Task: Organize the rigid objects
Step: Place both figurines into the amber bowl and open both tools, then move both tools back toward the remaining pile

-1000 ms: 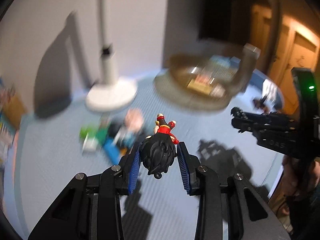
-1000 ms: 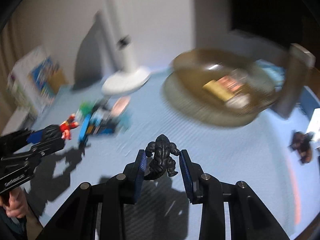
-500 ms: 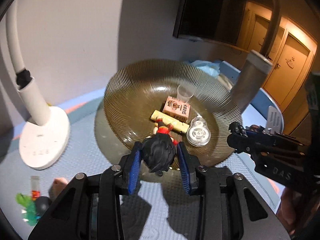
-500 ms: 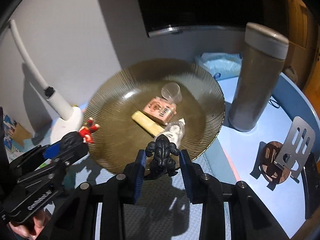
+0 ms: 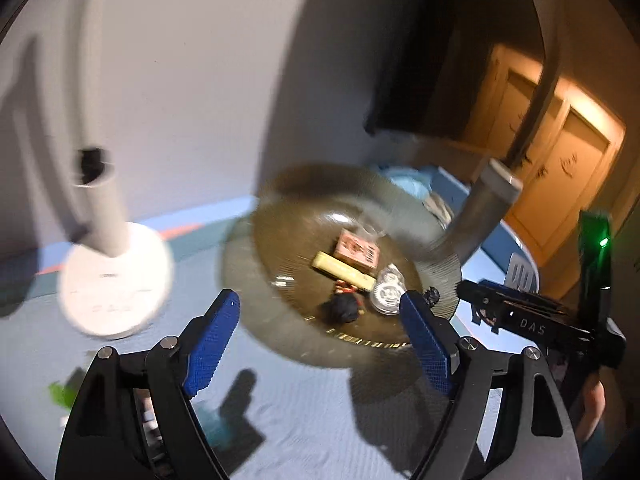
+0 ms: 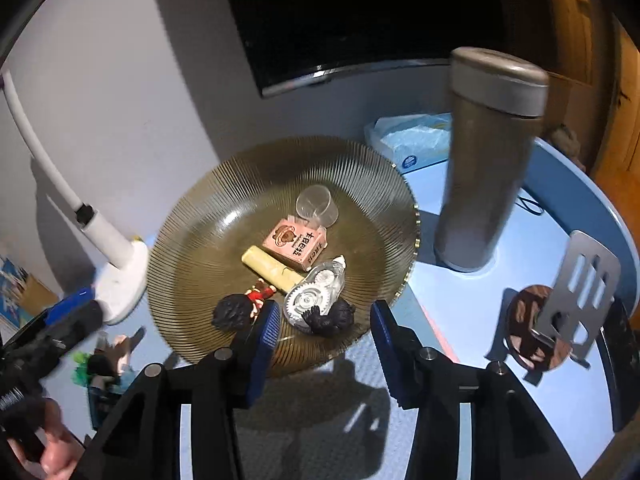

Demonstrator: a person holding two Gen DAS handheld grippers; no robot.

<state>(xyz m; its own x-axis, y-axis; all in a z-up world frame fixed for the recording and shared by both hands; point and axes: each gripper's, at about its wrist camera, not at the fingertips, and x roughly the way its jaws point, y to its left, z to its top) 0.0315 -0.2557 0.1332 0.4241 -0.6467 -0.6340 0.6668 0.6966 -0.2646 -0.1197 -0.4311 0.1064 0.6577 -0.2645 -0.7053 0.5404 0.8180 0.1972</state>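
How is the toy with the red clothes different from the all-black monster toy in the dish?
The red-clothed toy has red clothes, pale limbs and a big black spiky head; the monster toy is black all over. The red-clothed toy lies left of the tape dispenser, the monster toy at its near edge. Both are small figures lying loose in the ribbed dish.

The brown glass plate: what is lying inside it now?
In the brown glass plate lie a clear cup, pink box, yellow stick, correction tape, a red figure with black hair and a black figure, which partly covers the tape.
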